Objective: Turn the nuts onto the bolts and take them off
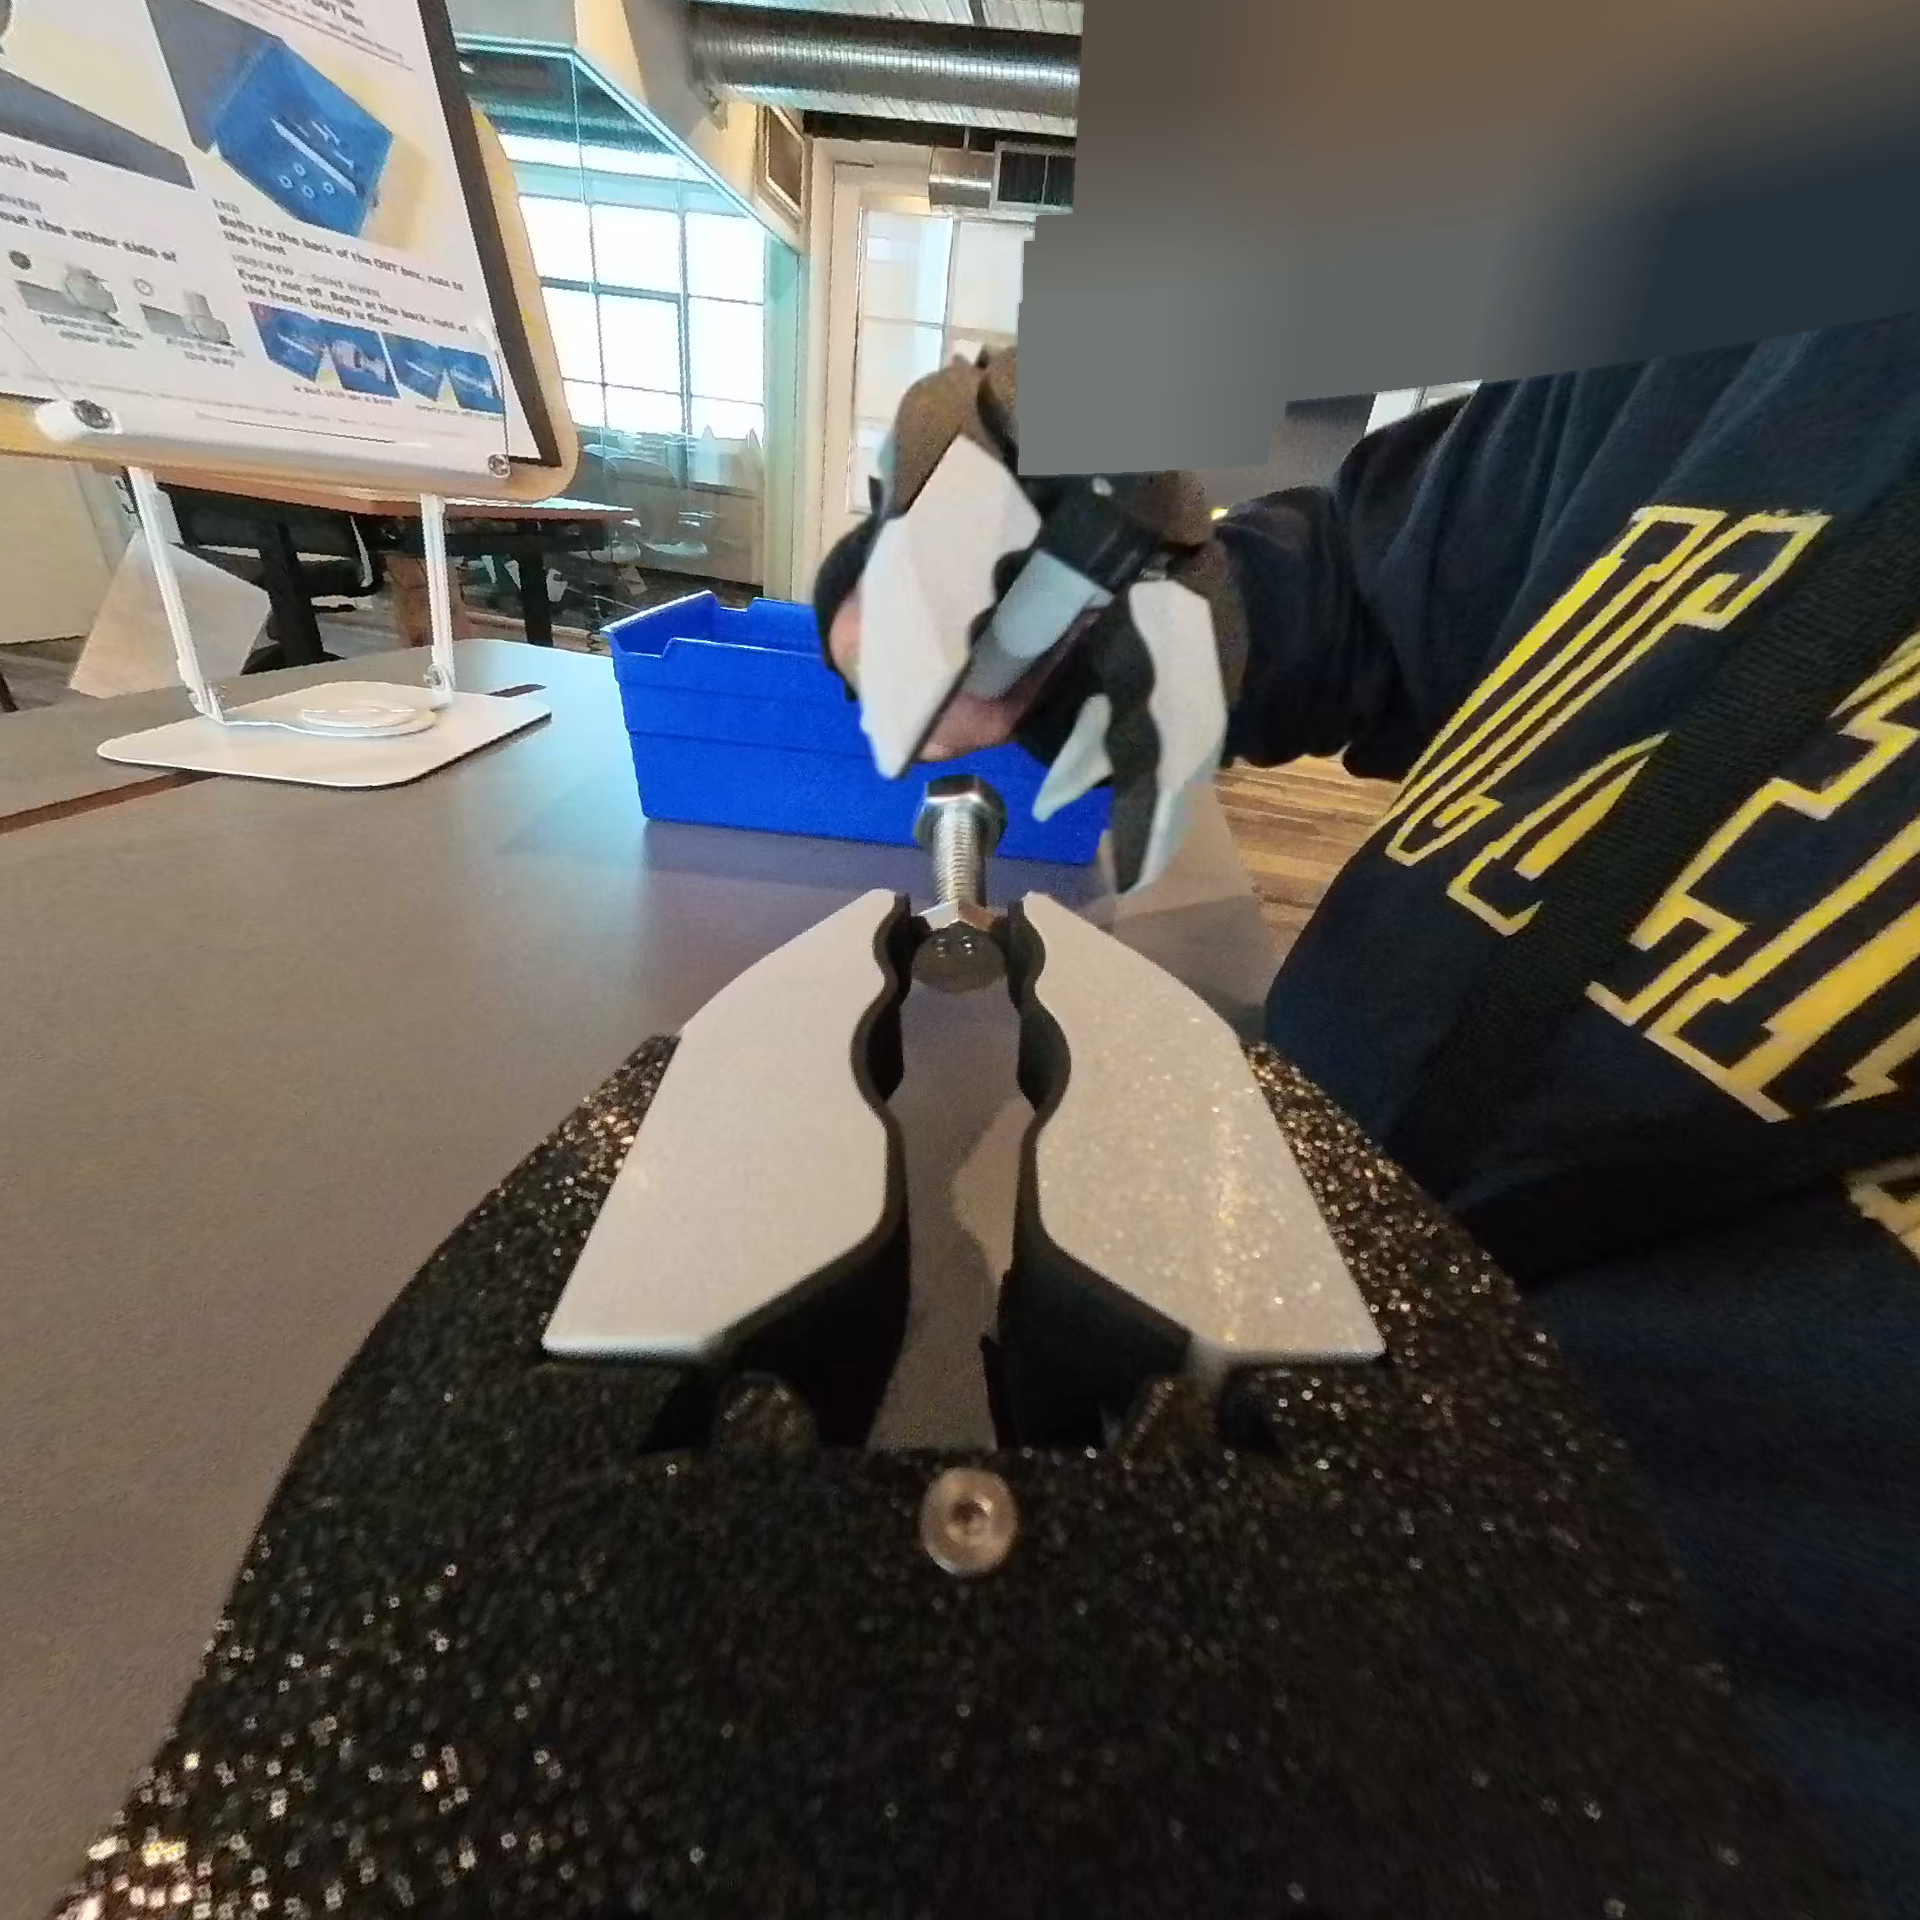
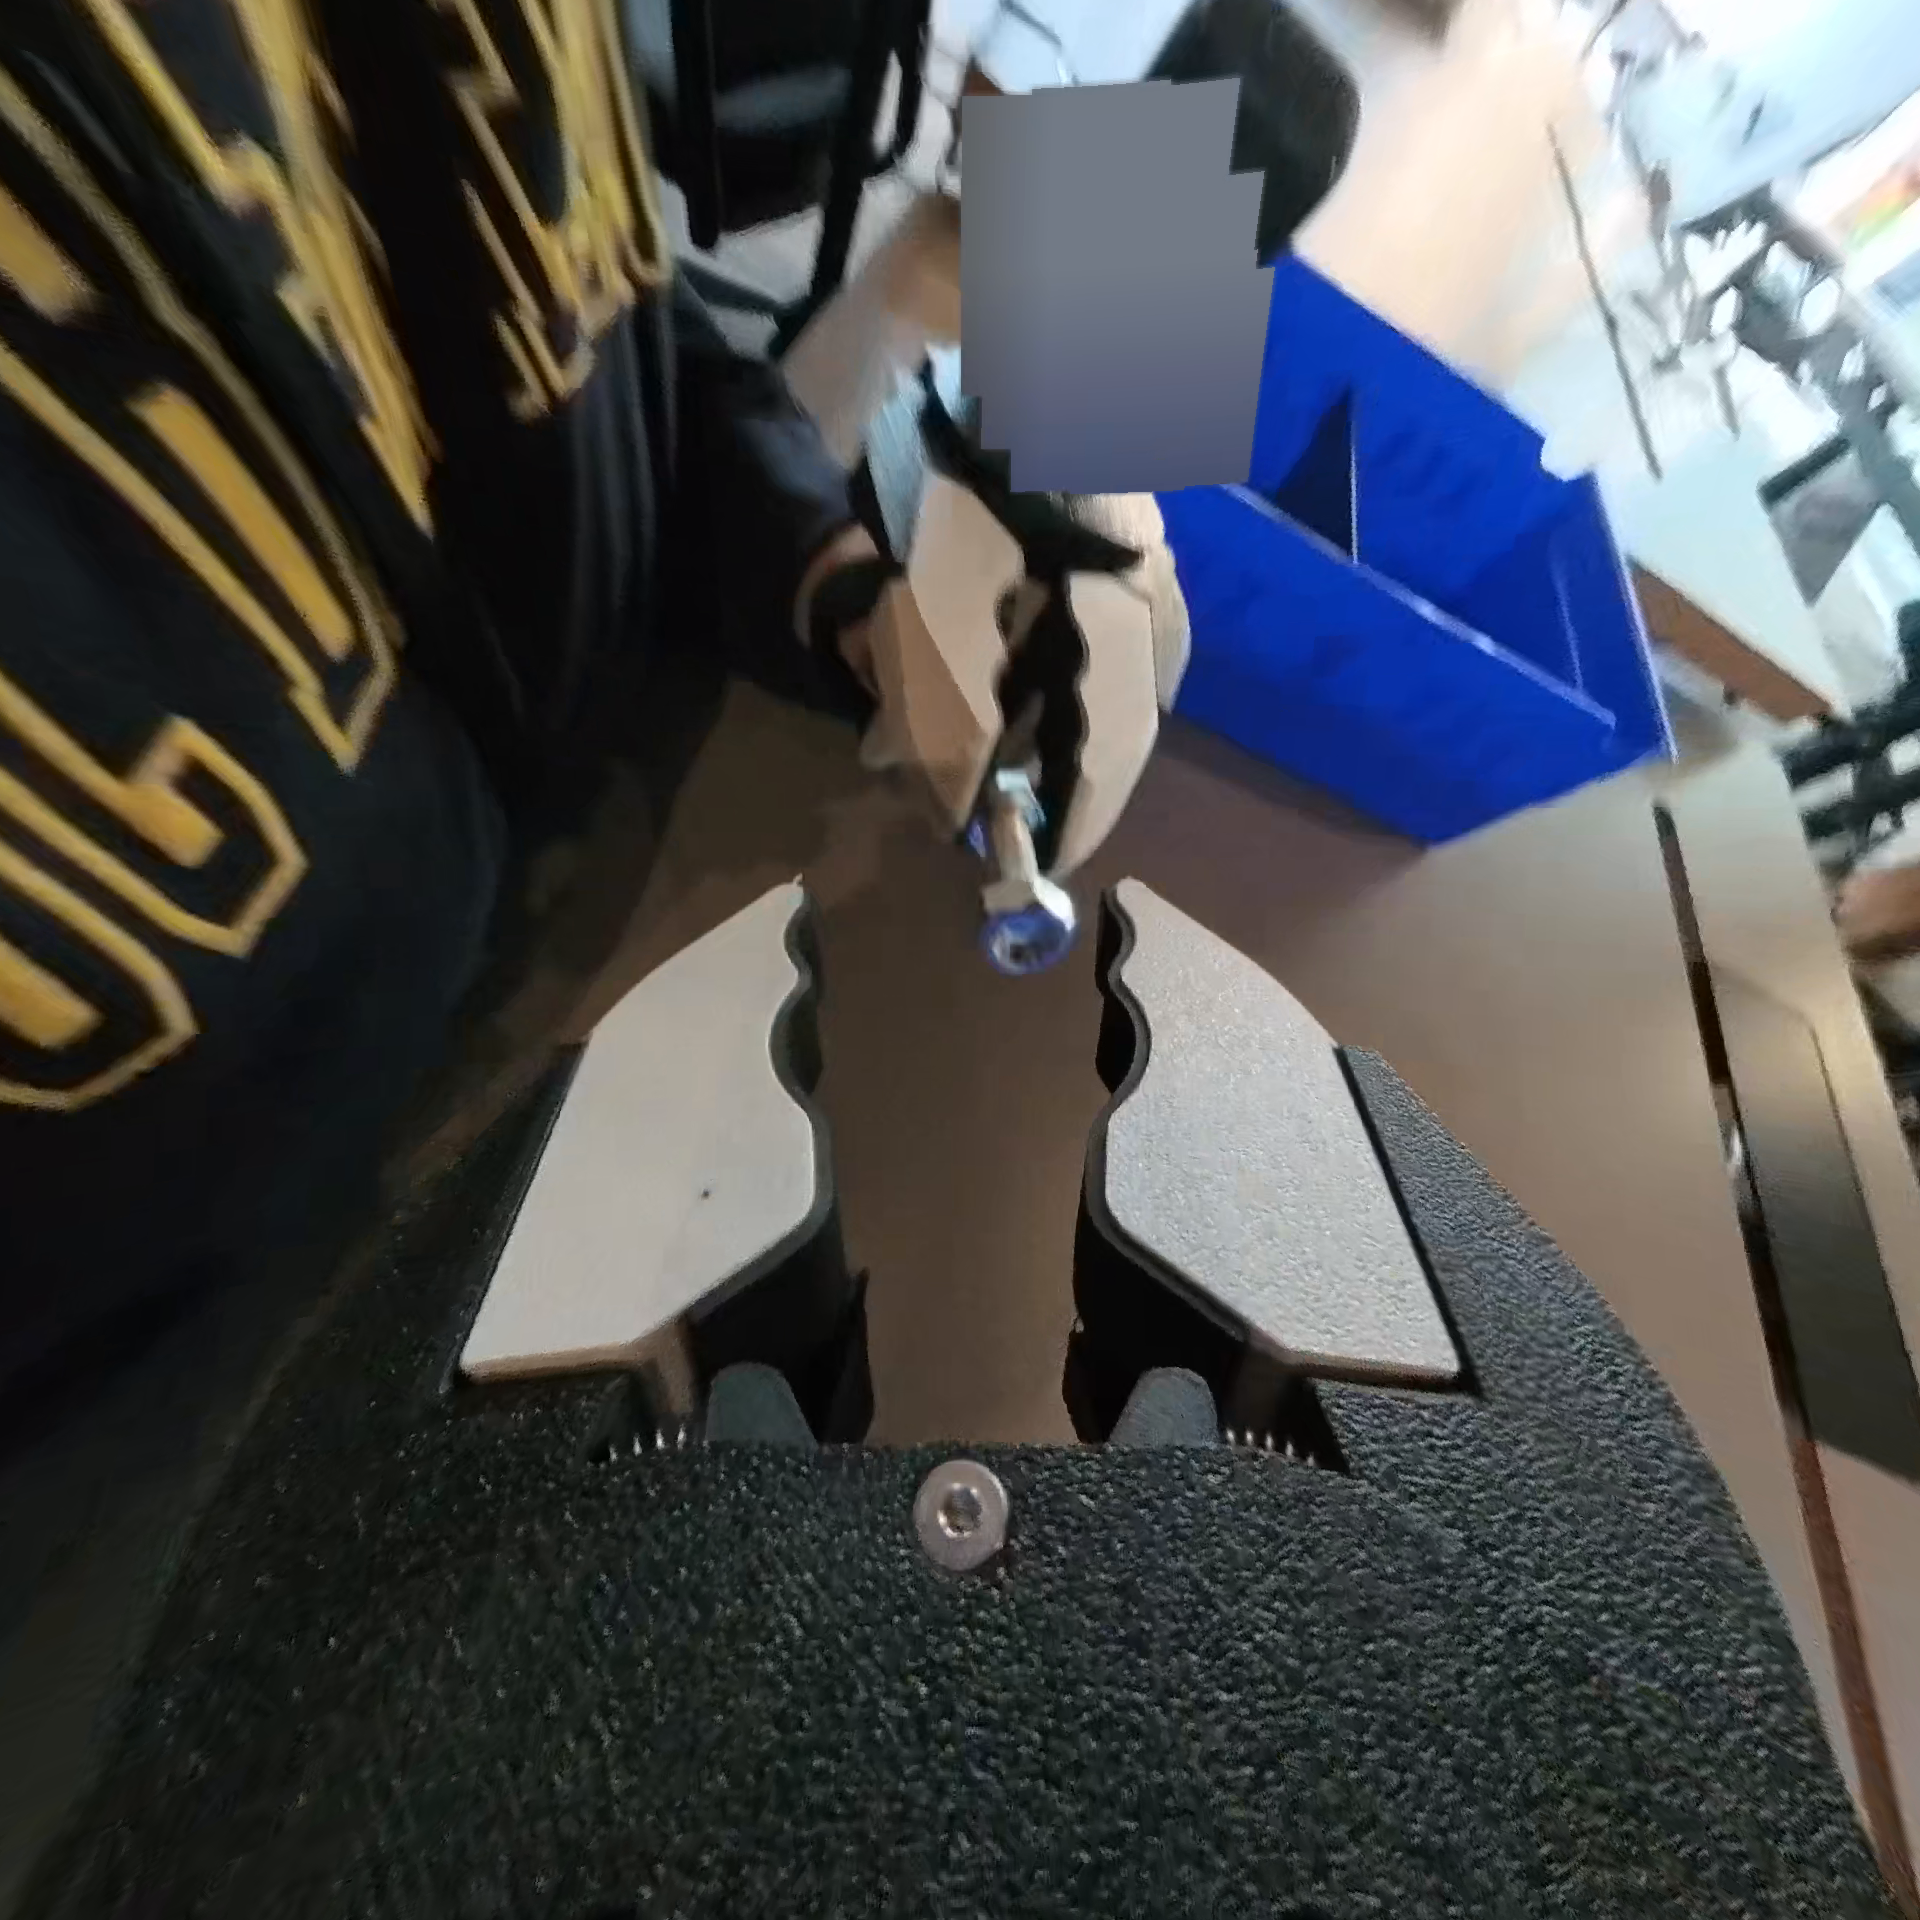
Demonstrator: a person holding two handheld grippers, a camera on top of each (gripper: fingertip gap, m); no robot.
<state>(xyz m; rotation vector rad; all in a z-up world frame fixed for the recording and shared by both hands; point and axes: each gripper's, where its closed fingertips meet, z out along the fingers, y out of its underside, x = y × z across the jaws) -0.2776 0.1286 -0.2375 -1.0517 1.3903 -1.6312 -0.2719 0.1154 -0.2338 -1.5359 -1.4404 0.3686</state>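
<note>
Steel bolt clamped, nut at far end

Steel bolt (image 1: 954, 868) sits head-first in my left gripper (image 1: 958, 920), fingers closed on it above the grey table (image 1: 312, 987). Nut (image 1: 958, 802) rides the far tip. My right gripper (image 2: 958, 904) is spread, empty, just short. I'd square up on the nut's flats before closing.

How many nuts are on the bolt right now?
1: the nut sits on the far end of the bolt held in the left tongs. Others may be hidden in the blue bin.

blue bin (image 1: 748, 748) on grey table (image 1: 312, 987), instr. sheet stand (image 1: 322, 717)
</note>
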